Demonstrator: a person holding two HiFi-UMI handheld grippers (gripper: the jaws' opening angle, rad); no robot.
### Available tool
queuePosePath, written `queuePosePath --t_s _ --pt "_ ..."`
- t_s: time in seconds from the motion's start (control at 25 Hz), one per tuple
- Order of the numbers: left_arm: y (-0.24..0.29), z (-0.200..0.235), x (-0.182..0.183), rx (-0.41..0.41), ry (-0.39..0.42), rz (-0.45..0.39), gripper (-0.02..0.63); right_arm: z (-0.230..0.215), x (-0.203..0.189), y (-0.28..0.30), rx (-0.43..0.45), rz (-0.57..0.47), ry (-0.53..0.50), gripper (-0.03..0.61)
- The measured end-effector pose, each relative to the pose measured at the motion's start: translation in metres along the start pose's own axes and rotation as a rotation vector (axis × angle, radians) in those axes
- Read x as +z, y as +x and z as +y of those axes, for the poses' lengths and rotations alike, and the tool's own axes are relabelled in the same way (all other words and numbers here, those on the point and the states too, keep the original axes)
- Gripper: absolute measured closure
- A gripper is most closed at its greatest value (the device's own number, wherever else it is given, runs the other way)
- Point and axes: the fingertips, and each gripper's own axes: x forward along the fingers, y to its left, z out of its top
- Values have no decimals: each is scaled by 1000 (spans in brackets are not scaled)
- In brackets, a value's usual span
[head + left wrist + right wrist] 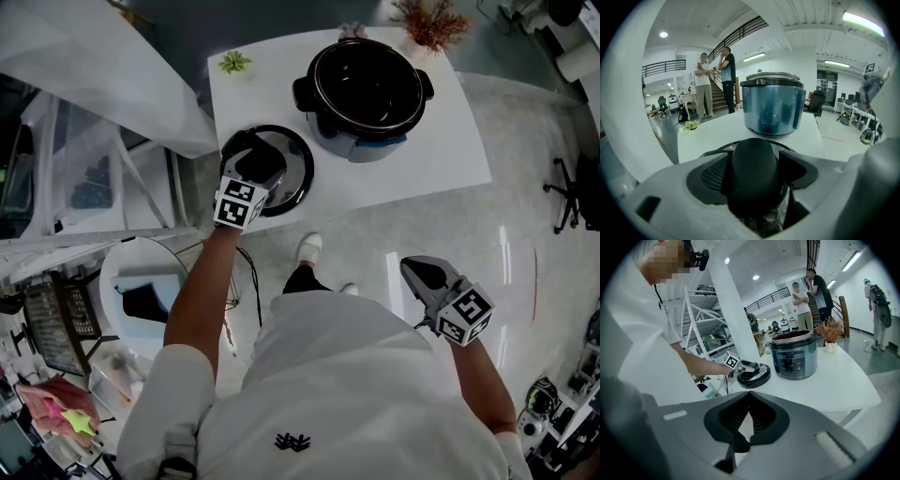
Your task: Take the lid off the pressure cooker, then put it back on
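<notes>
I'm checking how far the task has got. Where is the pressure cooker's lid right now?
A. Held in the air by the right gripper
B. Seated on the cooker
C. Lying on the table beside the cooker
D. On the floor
C: the lid lies flat on the white table beside the open cooker, with the left gripper around its knob.

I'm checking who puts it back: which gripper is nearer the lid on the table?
Left. The left gripper is at the lid, jaws either side of its knob; the right gripper is held off the table, well apart from it.
</notes>
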Motion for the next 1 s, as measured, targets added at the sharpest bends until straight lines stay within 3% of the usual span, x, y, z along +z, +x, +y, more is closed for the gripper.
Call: queuePosePath --t_s 0.2,1.0 --pt "-8 -3 7 4 2 -26 248 0 -1 0 6 -3 -3 565" --pt "-57 2 0 94 -13 -60 252 16 -1 4 79 0 -53 565"
